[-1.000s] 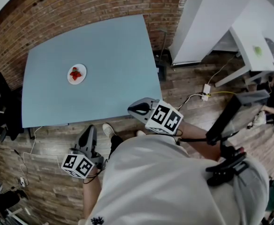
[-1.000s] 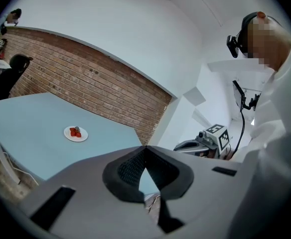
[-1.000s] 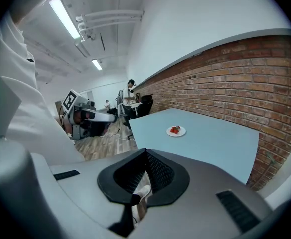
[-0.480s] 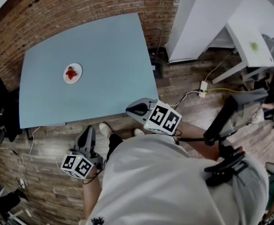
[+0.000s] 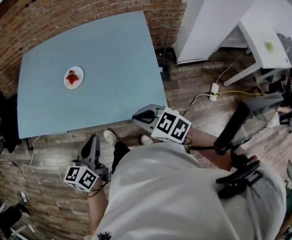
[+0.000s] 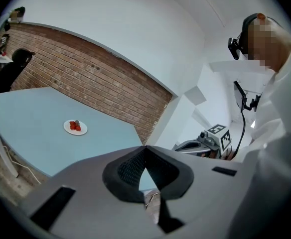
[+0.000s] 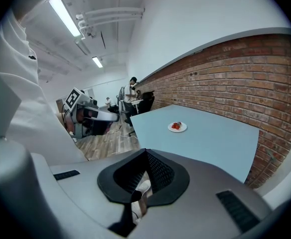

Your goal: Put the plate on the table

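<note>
Both the left gripper (image 5: 92, 143) and the right gripper (image 5: 140, 117) hung empty, fingers pressed together, just off the blue surface's (image 5: 113, 54) near edge. The plate (image 5: 73, 77) of red food sat on that surface, well apart from them.

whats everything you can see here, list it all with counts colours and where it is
table: 1, light blue, beside the brick wall
plate: 1, white, on the table's left part, far from both grippers
food: 1 small pile, red, on the plate
brick wall: 1, red-brown, behind the table
floor: brown wood planks
desk: 1, white, far right
power strip: 1, white, on the floor right of the table, cables attached
shoes: 2, pale, at the table's near edge
left gripper: 1, grey, jaws together, empty
right gripper: 1, grey, jaws together, empty
</note>
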### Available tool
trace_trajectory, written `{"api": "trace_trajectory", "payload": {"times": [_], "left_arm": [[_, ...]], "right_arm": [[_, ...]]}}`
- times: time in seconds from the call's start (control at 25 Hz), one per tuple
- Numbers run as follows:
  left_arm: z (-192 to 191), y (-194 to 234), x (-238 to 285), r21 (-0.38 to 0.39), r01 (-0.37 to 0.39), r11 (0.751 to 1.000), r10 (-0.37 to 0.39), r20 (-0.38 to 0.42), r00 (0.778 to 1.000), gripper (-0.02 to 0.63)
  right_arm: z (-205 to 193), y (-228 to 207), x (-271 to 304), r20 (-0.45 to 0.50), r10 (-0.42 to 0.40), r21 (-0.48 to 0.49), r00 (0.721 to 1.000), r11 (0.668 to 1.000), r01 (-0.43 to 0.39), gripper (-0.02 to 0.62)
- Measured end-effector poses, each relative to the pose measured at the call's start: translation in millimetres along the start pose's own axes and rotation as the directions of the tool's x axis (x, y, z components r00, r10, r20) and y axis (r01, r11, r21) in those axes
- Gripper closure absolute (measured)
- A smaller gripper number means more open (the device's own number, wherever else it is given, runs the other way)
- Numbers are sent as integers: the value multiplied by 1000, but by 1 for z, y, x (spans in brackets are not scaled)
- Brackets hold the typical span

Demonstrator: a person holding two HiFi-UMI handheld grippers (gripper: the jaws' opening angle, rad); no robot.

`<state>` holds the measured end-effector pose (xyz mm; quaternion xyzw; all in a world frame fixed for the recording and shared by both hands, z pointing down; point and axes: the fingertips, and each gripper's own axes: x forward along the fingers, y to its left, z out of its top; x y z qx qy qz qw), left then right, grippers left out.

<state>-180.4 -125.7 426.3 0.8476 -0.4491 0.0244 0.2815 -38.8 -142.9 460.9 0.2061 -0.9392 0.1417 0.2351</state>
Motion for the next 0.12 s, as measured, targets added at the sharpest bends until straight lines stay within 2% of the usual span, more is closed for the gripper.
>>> {"api": "trace_trajectory", "payload": {"times": [0.12], "left_arm": [[0,5,3,-3,3,1000,-3,4,1000,604]], "right_arm": [[0,-4,4,-3,3,2,1000,1000,-3,588]]}}
